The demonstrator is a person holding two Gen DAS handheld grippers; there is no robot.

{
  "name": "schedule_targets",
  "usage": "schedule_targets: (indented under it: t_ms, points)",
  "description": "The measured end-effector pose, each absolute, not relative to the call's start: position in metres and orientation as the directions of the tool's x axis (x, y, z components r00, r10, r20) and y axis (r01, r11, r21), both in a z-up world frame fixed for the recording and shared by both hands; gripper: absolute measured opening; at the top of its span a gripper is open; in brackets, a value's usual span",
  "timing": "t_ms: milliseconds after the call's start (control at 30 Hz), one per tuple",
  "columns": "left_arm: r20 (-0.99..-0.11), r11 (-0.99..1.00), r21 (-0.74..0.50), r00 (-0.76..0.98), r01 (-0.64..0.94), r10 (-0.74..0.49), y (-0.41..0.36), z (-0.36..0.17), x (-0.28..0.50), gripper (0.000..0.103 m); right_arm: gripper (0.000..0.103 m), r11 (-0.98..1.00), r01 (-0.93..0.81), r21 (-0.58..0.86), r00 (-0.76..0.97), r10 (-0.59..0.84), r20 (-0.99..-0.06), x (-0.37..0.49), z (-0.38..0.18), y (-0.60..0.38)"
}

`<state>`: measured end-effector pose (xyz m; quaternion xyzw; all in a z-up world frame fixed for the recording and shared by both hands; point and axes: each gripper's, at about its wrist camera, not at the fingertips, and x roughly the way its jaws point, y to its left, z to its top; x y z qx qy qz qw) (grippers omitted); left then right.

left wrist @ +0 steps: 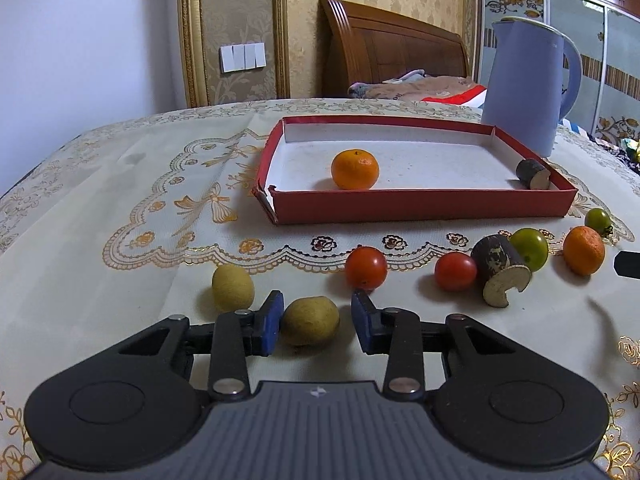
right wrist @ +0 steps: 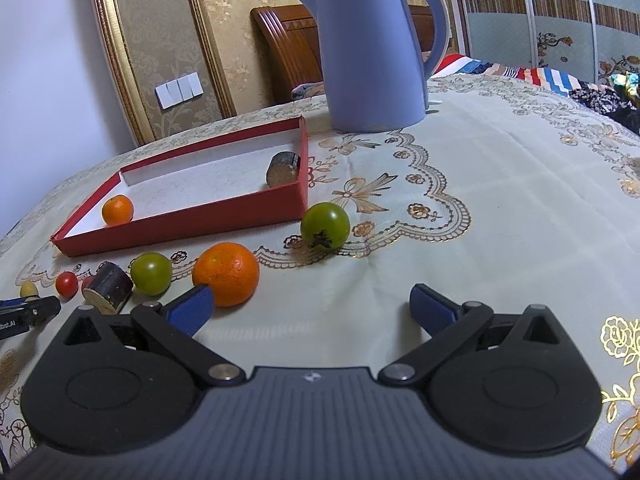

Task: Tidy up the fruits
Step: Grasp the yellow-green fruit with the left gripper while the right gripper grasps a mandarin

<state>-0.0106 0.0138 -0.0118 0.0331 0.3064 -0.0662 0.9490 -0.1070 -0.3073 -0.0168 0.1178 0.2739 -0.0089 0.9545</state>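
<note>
Embroidered tabletop crowded: left gripper jaws bracket a kiwi, right pad apart; right gripper jaws wide open beside an orange; red tray far.

I see a cream tabletop cloth patterned with gold lace scrolls, bows and flowers, and on it a red tray with a white inside holding one orange mandarin. Near me lie two yellow-green kiwis, two red tomatoes, two green tomatoes and dark-skinned, pale-cut cane pieces. The far kettle is lavender-blue; my tool pads are blue on black.
</note>
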Motion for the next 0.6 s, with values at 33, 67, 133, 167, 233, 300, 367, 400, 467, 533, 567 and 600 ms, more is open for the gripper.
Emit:
schedule_targets:
  t_ms: [33, 67, 133, 167, 233, 300, 367, 400, 467, 533, 567, 600]
  points:
    - [-0.586, 0.989, 0.021, 0.803, 0.146, -0.106, 0.014, -0.012, -0.011, 0.036, 0.103, 0.975, 0.074, 0.207, 0.852, 0.046, -0.521, -0.108, -0.016, -0.305]
    - [-0.586, 0.989, 0.018, 0.803, 0.146, -0.108, 0.014, -0.012, -0.011, 0.036, 0.103, 0.979, 0.07, 0.193, 0.854, 0.041, -0.519, -0.108, -0.015, -0.302]
    - [-0.586, 0.989, 0.011, 0.803, 0.146, -0.112, 0.015, -0.012, -0.01, 0.036, 0.103, 0.986, 0.061, 0.155, 0.851, 0.03, -0.525, -0.107, -0.014, -0.296]
    - [-0.585, 0.989, 0.012, 0.803, 0.146, -0.112, 0.015, -0.012, -0.01, 0.036, 0.103, 0.989, 0.054, 0.134, 0.847, 0.025, -0.531, -0.105, -0.014, -0.292]
    - [-0.586, 0.989, 0.012, 0.803, 0.146, -0.112, 0.015, -0.012, -0.01, 0.036, 0.103, 0.993, 0.048, 0.106, 0.844, 0.017, -0.536, -0.103, -0.013, -0.286]
    - [-0.586, 0.989, 0.008, 0.803, 0.146, -0.114, 0.015, -0.012, -0.01, 0.036, 0.102, 0.994, 0.035, 0.108, 0.851, 0.027, -0.524, -0.101, -0.01, -0.282]
    - [-0.585, 0.989, 0.006, 0.803, 0.146, -0.115, 0.015, -0.012, -0.01, 0.036, 0.099, 0.995, 0.033, 0.097, 0.856, 0.022, -0.517, -0.098, -0.009, -0.277]
    - [-0.585, 0.989, 0.005, 0.803, 0.146, -0.115, 0.015, -0.012, -0.01, 0.036, 0.098, 0.996, 0.034, 0.086, 0.854, 0.016, -0.52, -0.094, -0.008, -0.274]
    - [-0.585, 0.989, 0.007, 0.803, 0.146, -0.114, 0.015, -0.012, -0.01, 0.036, 0.098, 0.997, 0.021, 0.074, 0.851, 0.021, -0.525, -0.09, -0.008, -0.27]
    - [-0.585, 0.989, 0.009, 0.803, 0.146, -0.113, 0.015, -0.012, -0.01, 0.036, 0.098, 0.998, 0.019, 0.06, 0.848, 0.016, -0.53, -0.086, -0.009, -0.266]
    - [-0.585, 0.989, 0.009, 0.803, 0.145, -0.112, 0.016, -0.012, -0.01, 0.036, 0.097, 0.998, 0.017, 0.054, 0.846, 0.014, -0.533, -0.084, -0.009, -0.264]
    - [-0.585, 0.989, 0.01, 0.803, 0.145, -0.112, 0.016, -0.012, -0.01, 0.036, 0.096, 0.999, 0.013, 0.051, 0.844, 0.016, -0.535, -0.081, -0.009, -0.263]
